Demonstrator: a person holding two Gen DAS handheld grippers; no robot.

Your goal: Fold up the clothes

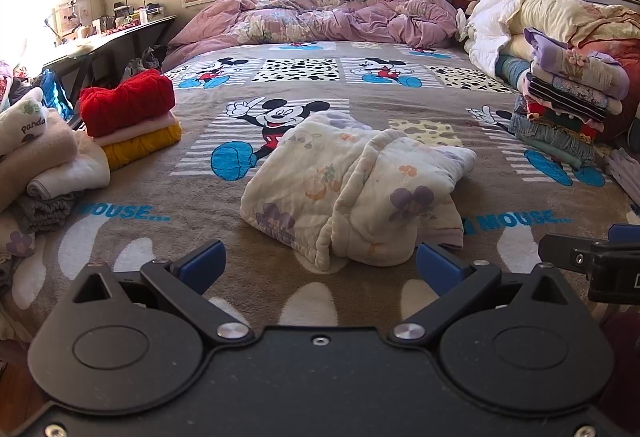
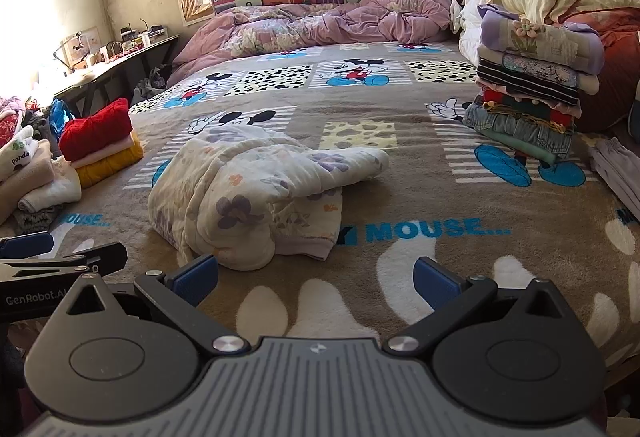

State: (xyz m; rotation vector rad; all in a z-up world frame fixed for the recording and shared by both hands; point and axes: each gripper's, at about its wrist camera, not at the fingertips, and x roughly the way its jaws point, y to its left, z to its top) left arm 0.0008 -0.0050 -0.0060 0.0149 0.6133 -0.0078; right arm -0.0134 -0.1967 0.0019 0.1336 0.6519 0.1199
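On the bed, seen from my left wrist camera, the cream floral garment point(image 1: 356, 193) lies bunched in the middle of the Mickey Mouse blanket point(image 1: 280, 85), just past my left gripper point(image 1: 318, 263), whose jaws stand wide with nothing between them. Its near edge almost touches the right blue pad point(image 1: 436, 265). A stack with a red sweater point(image 1: 128, 105) sits at the left, and a taller folded pile point(image 1: 568, 97) at the right. From the right wrist camera, the same garment point(image 2: 256, 193) lies to the left of my right gripper point(image 2: 316, 279), also wide and empty, with a purple hem point(image 2: 308, 243) showing underneath. I judge it is loosely doubled, either half folded or dropped for folding; I cannot tell which. To fold well, I think each gripper should take only one layer at an edge, and pull flat before any turning.
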